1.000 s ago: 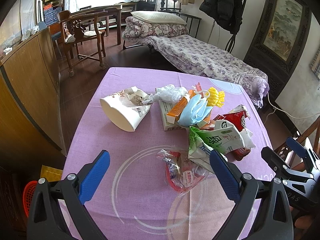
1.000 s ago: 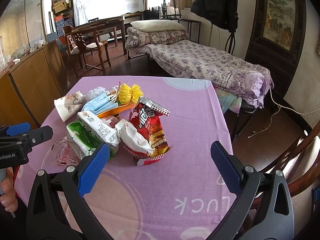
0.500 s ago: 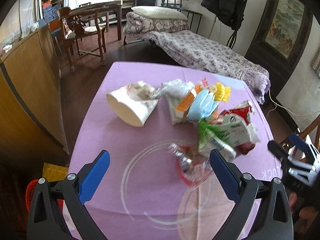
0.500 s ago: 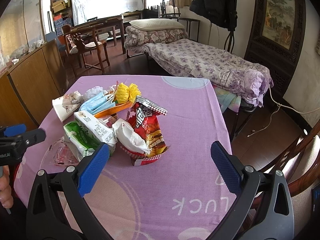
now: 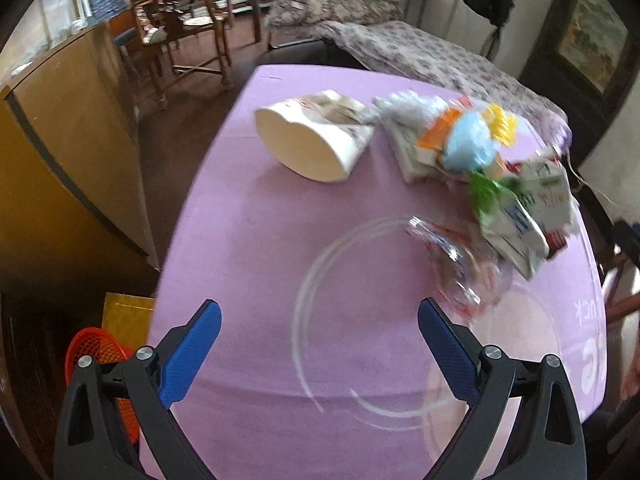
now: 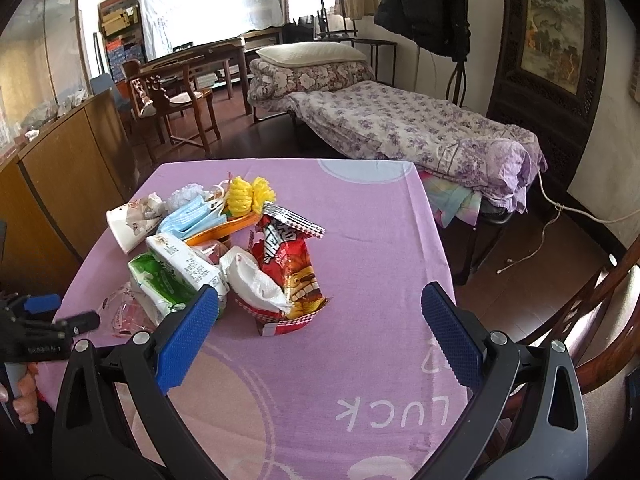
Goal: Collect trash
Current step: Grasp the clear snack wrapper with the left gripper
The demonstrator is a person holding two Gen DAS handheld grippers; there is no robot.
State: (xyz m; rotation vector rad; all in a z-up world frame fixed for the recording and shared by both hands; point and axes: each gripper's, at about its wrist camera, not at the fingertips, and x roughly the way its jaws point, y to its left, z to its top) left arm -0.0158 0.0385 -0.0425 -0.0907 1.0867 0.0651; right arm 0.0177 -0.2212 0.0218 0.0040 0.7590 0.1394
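A heap of trash lies on the purple tablecloth (image 6: 360,216): a white paper cup (image 5: 316,142) on its side, a blue face mask (image 6: 192,216), a yellow pom-pom (image 6: 250,194), a green and white carton (image 6: 172,272), a red snack bag (image 6: 294,268) and a clear crinkled wrapper (image 5: 456,268). My left gripper (image 5: 320,344) hovers open over the near left of the table, short of the heap. My right gripper (image 6: 320,328) stands open in front of the red snack bag, nothing between its fingers. The left gripper (image 6: 48,328) also shows at the right wrist view's left edge.
An orange mesh basket (image 5: 100,352) and a yellow box (image 5: 128,316) sit on the floor left of the table. A wooden cabinet (image 5: 68,128) runs along the left. Behind the table are a bed (image 6: 400,128) and wooden chairs (image 6: 176,104). A chair back (image 6: 600,308) stands at the right.
My left gripper has swung left and tilted, so the heap now sits to the upper right of its view and the basket shows. The right gripper has barely moved.
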